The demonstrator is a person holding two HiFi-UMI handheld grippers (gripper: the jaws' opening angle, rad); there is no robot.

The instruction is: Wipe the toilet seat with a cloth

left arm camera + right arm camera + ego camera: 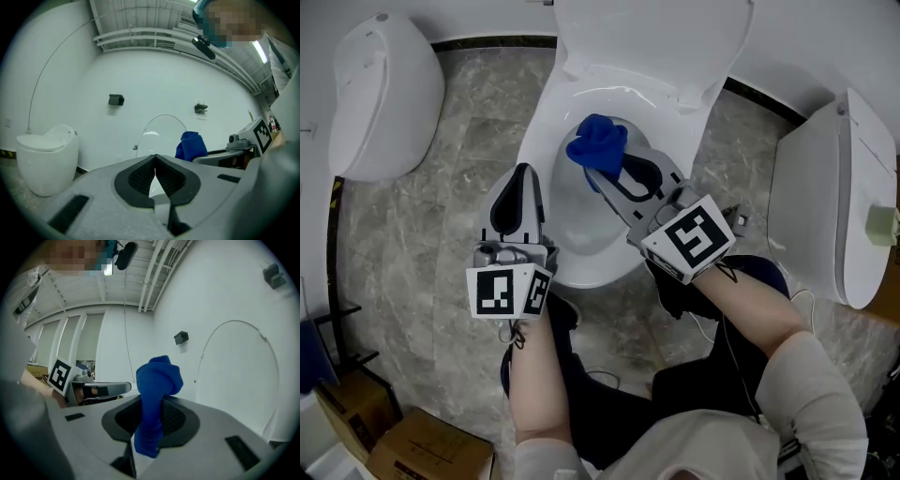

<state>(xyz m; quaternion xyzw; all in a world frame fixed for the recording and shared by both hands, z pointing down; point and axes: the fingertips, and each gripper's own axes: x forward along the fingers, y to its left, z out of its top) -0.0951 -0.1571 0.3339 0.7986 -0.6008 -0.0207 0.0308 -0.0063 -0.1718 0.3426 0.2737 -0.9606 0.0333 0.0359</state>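
Observation:
A white toilet (546,122) stands in the middle of the head view with its lid (652,37) raised. My right gripper (602,174) is shut on a bunched blue cloth (598,145) and holds it over the bowl, near the back. In the right gripper view the cloth (157,399) sticks up between the jaws, with the lid (239,376) behind it. My left gripper (523,173) is shut and empty beside the toilet's left rim. Its view shows the pads meeting (154,161), the cloth (191,145) and the lid (161,133) beyond.
Two more white toilets stand at the left (384,94) and right (844,197). Cardboard boxes (422,445) lie at the lower left on the marble floor (441,216). The person's legs and shoes are just in front of the bowl. Black fittings (116,99) are on the wall.

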